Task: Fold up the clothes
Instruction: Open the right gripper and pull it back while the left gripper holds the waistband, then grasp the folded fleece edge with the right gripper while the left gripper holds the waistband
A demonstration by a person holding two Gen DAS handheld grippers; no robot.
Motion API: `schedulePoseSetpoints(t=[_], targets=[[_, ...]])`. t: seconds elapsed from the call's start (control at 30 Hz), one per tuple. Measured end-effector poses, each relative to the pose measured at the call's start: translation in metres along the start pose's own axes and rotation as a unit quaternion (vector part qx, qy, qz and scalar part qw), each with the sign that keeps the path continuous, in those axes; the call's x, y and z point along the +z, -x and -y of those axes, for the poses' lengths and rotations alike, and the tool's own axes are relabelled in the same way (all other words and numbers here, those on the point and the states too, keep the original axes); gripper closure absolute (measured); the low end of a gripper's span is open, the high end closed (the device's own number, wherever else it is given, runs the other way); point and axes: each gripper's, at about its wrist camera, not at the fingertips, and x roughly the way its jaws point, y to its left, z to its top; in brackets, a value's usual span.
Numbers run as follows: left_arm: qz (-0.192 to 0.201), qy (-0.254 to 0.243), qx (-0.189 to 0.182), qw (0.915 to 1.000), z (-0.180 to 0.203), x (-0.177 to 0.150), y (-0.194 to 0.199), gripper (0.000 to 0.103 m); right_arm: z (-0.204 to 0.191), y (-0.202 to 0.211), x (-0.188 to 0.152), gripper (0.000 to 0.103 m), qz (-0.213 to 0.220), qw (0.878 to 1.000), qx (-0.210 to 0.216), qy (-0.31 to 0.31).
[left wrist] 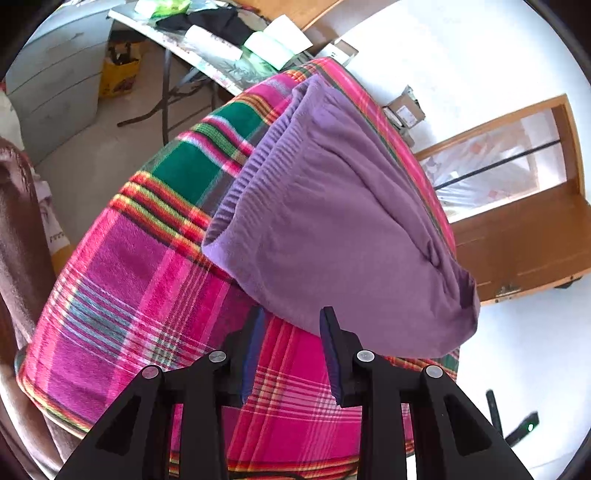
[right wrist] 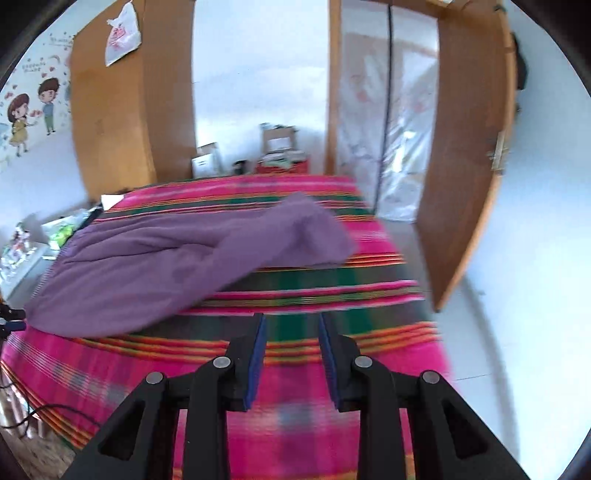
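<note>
Left gripper: jaws partly apart, nothing between the pads, tips just short of the near edge of the purple garment. Not gripping. Angled down over the plaid blanket.

Right gripper: same story, jaws partly apart, empty, only blanket visible in the gap. Right wrist view smeared with motion blur, so fine detail lost.

Purple garment: lying on the plaid blanket, folded over into a thick wad. In the left wrist view, ribbed band along the left edge, rounded bulky end hanging toward the blanket's right edge. In the right wrist view, stretched from the left side toward the middle, one end raised and bunched up, well clear of the right jaws.

Surroundings, left wrist view: folding table with white papers and dark cloth behind the blanket, yellow bag on the floor beneath it, wooden door with a pane at right. Right wrist view: wooden wardrobe with a plastic bag hung on it, cartoon wall stickers at left, cardboard boxes on the floor past the blanket, open wooden door at right.
</note>
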Motion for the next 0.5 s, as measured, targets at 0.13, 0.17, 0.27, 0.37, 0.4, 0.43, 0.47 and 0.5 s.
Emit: schedulePoseSetpoints(t=[0.13, 0.17, 0.27, 0.37, 0.4, 0.43, 0.47, 0.5], targets=[[0.0, 0.007, 0.001, 1.0, -0.002, -0.002, -0.008, 0.071, 0.024, 0.0, -0.007, 0.065, 0.005, 0.999, -0.01, -0.051], [0.0, 0.008, 0.001, 1.0, -0.002, -0.002, -0.009, 0.071, 0.028, -0.006, -0.01, 0.065, 0.001, 0.997, 0.003, -0.071], [0.003, 0.015, -0.003, 0.9999, -0.002, -0.003, -0.01, 0.071, 0.021, -0.04, -0.018, 0.065, -0.022, 0.991, 0.077, -0.106], [0.012, 0.031, -0.01, 0.9994, -0.003, -0.003, -0.012, 0.071, -0.001, -0.071, -0.018, 0.065, -0.036, 0.986, 0.119, -0.114], [0.014, 0.036, -0.012, 0.9992, -0.003, -0.002, -0.013, 0.071, -0.004, -0.079, -0.016, 0.064, -0.039, 0.983, 0.134, -0.122], [0.016, 0.041, -0.015, 0.9989, -0.003, -0.002, -0.014, 0.071, -0.008, -0.087, -0.012, 0.061, -0.04, 0.979, 0.15, -0.132], [0.019, 0.045, -0.017, 0.9987, -0.003, -0.001, -0.015, 0.071, -0.012, -0.093, -0.008, 0.056, -0.039, 0.976, 0.164, -0.139], [0.021, 0.051, -0.02, 0.9983, -0.004, 0.0, -0.016, 0.071, -0.017, -0.097, -0.005, 0.054, -0.037, 0.973, 0.176, -0.144]])
